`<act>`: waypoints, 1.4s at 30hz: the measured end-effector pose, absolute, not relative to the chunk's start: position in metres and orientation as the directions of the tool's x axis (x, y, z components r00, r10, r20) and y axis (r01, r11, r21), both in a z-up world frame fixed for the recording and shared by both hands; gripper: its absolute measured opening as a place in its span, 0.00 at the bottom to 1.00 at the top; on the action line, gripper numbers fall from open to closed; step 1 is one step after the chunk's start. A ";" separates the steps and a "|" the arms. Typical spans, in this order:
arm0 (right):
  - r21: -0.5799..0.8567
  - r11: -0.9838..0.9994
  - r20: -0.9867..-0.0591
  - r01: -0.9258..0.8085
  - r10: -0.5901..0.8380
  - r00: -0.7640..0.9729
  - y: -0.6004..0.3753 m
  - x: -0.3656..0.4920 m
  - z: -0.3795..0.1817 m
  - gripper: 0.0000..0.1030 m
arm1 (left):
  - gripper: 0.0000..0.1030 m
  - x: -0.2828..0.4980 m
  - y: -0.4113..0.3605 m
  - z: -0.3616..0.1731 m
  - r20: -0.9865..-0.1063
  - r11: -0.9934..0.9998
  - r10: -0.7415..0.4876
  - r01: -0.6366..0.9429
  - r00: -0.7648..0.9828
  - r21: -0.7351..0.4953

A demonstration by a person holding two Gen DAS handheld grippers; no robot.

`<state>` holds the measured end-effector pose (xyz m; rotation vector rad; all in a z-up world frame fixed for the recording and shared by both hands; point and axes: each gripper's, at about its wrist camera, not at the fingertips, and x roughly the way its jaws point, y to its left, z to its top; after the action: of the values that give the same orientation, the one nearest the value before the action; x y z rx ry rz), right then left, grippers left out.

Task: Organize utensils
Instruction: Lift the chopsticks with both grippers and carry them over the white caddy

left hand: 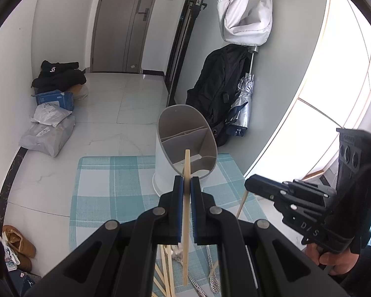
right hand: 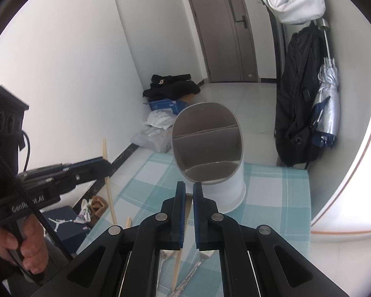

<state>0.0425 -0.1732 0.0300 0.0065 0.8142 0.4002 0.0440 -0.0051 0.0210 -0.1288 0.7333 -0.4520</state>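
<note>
On the checked teal placemat [left hand: 126, 188], left side first: the left gripper [left hand: 187, 185] has its jaws clamped on a bamboo chopstick [left hand: 186, 212], held near upright, its top end rising just in front of the holder's mouth. The utensil holder [left hand: 185, 146], a white oval caddy with grey inner dividers, stands at the mat's far edge, mouth tilted toward the cameras.

Step in hand, by judgement: drop this chopstick into one compartment. To do it well, the tip should go over the rim first, clear of the dividers, and the jaws should let go only once the stick leans on an inner wall.

Below the left gripper lie more loose chopsticks [left hand: 165, 269] and metal utensils [left hand: 214, 272] on the mat.

To the right, the right gripper [right hand: 189, 190] hovers near the holder, jaws nearly together with a narrow gap and nothing visibly between them.

Room: the mat is open to the holder's left. The table's far edge is just behind the holder, so a push could tip it off. The two grippers are near each other, which limits sideways swing.
</note>
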 end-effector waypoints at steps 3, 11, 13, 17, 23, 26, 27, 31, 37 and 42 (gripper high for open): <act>0.161 0.925 -0.701 -0.345 0.353 0.620 -0.176 0.037 0.033 0.05 | 0.03 0.043 -0.006 0.031 -0.605 0.891 -0.452 0.365 0.655 -0.271; 0.184 0.917 -0.686 -0.354 0.378 0.622 -0.185 0.037 0.048 0.05 | 0.03 0.048 -0.018 0.060 -0.580 0.870 -0.491 0.402 0.650 -0.286; 0.178 0.915 -0.683 -0.362 0.380 0.623 -0.187 0.039 0.052 0.05 | 0.03 0.052 -0.021 0.065 -0.580 0.867 -0.495 0.408 0.647 -0.285; 0.173 0.917 -0.679 -0.360 0.376 0.630 -0.191 0.046 0.058 0.05 | 0.03 0.060 -0.025 0.076 -0.575 0.860 -0.506 0.422 0.643 -0.285; 0.181 0.908 -0.661 -0.378 0.397 0.637 -0.197 0.058 0.076 0.05 | 0.03 0.069 -0.027 0.089 -0.570 0.840 -0.539 0.447 0.620 -0.308; 0.197 0.903 -0.654 -0.381 0.410 0.635 -0.201 0.069 0.092 0.05 | 0.03 0.076 -0.025 0.099 -0.561 0.835 -0.547 0.450 0.622 -0.316; 0.197 0.902 -0.648 -0.384 0.414 0.640 -0.202 0.073 0.100 0.05 | 0.03 0.079 -0.024 0.103 -0.552 0.836 -0.547 0.451 0.629 -0.313; 0.178 0.897 -0.608 -0.404 0.423 0.672 -0.202 0.090 0.136 0.05 | 0.03 0.096 -0.016 0.120 -0.508 0.834 -0.551 0.451 0.662 -0.317; 0.147 0.890 -0.553 -0.432 0.436 0.710 -0.192 0.126 0.181 0.05 | 0.03 0.126 -0.004 0.136 -0.438 0.822 -0.569 0.459 0.696 -0.338; 0.100 0.888 -0.512 -0.448 0.432 0.742 -0.178 0.160 0.202 0.05 | 0.03 0.147 -0.001 0.132 -0.387 0.836 -0.546 0.456 0.743 -0.304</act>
<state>0.1603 -0.1782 0.2015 -0.0299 0.5534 0.4823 0.1466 -0.0008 0.1318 -0.1951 0.4838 -0.5526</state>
